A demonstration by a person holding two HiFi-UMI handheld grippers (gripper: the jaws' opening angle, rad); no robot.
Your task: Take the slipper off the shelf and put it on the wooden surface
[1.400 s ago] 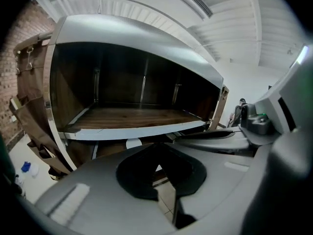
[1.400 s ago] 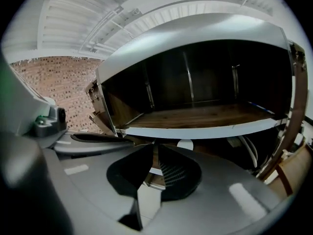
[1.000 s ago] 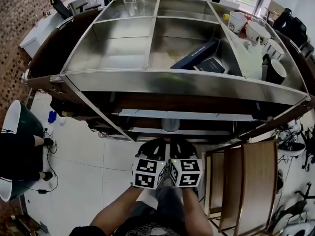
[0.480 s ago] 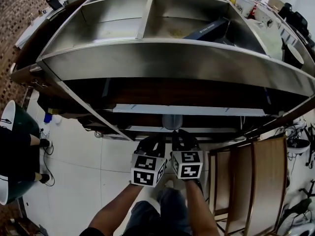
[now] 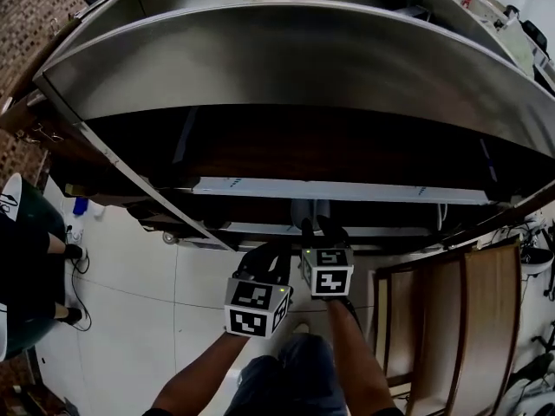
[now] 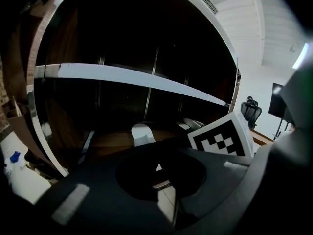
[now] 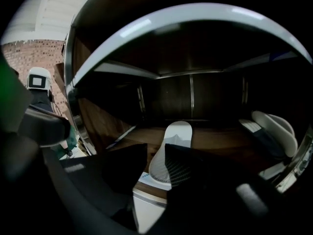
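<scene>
Slipper, pale grey with a ribbed sole, lies on the dark wooden shelf beneath the steel rack. Right gripper: jaws narrowly apart, the slipper just ahead between them. Left gripper: jaws almost together, empty. Only the head view shows both black-and-white marker cubes.

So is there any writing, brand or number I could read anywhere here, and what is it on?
No word or number can be read in any view.
Left marker cube and right marker cube: black-and-white square patterns only, no letters.
White object at the head view's left edge: a small dark mark, too small to read.
Slipper: no print shows.
</scene>
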